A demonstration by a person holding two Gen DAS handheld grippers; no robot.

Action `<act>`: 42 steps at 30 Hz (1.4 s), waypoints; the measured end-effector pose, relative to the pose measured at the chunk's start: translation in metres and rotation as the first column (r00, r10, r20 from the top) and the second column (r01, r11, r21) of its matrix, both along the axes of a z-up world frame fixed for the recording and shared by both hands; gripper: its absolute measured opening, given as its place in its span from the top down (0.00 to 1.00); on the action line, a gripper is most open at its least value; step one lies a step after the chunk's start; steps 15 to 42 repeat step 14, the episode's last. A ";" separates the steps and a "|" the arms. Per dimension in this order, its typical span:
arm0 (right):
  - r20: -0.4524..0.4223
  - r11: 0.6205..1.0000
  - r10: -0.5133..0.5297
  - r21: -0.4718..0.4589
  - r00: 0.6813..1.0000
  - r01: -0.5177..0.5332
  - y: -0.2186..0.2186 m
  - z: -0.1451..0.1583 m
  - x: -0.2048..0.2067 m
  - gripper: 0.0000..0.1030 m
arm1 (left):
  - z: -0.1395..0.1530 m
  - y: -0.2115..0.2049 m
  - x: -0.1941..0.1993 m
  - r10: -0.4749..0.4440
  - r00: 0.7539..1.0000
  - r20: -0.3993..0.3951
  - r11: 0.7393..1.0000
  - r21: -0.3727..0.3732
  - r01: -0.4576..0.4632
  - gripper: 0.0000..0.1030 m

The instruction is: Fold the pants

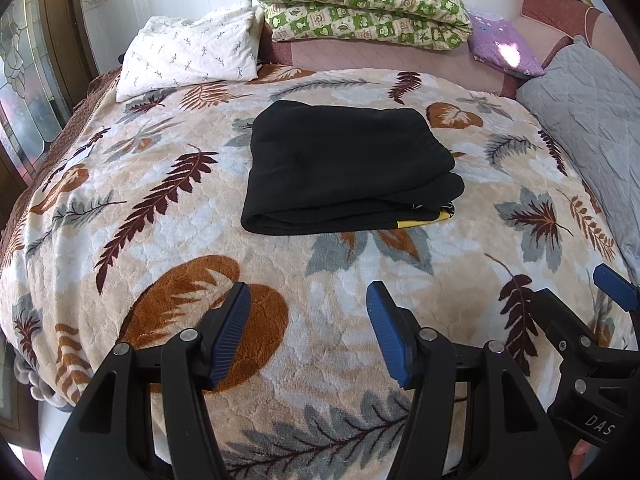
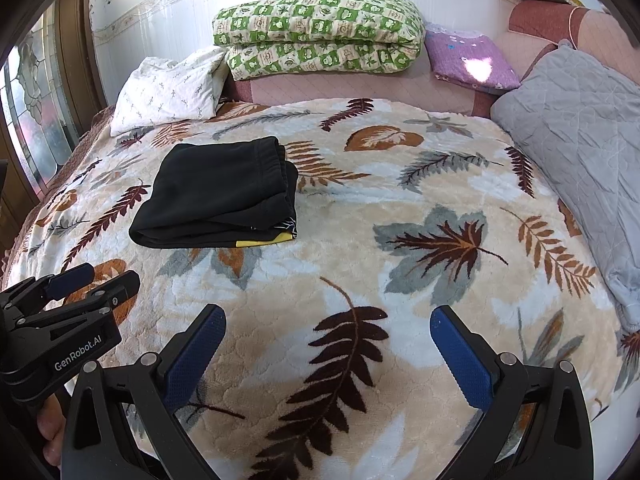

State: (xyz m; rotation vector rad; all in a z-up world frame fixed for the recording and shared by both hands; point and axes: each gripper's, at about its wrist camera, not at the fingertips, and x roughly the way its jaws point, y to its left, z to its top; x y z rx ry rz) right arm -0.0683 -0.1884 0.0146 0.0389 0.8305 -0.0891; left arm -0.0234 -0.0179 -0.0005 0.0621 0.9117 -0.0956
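The black pants (image 1: 348,168) lie folded into a compact rectangle on the leaf-patterned blanket (image 1: 160,240), with a yellow patch showing at their near right corner. They also show in the right wrist view (image 2: 218,196), left of centre. My left gripper (image 1: 308,300) is open and empty, held over the blanket well short of the pants. My right gripper (image 2: 328,324) is open and empty, to the right of the pants and nearer the bed's front. The right gripper shows at the lower right of the left wrist view (image 1: 612,292); the left gripper shows at the lower left of the right wrist view (image 2: 96,276).
A white pillow (image 1: 188,52) lies at the back left, a folded green patterned quilt (image 1: 360,0) and a purple cushion (image 1: 504,48) at the back. A grey quilted pillow (image 1: 592,128) lies on the right. A glass door (image 1: 24,80) stands at the left.
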 end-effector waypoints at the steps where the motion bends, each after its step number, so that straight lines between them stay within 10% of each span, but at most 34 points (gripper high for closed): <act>1: -0.002 1.000 0.000 0.001 1.000 0.000 0.000 0.000 0.000 0.00 | 0.000 0.000 0.000 -0.001 1.000 -0.002 1.000 0.001 0.001 0.42; 42: -0.004 1.000 0.003 -0.004 1.000 -0.003 0.002 -0.002 0.000 0.00 | 0.002 0.003 0.000 -0.002 1.000 0.020 1.000 0.016 0.001 0.36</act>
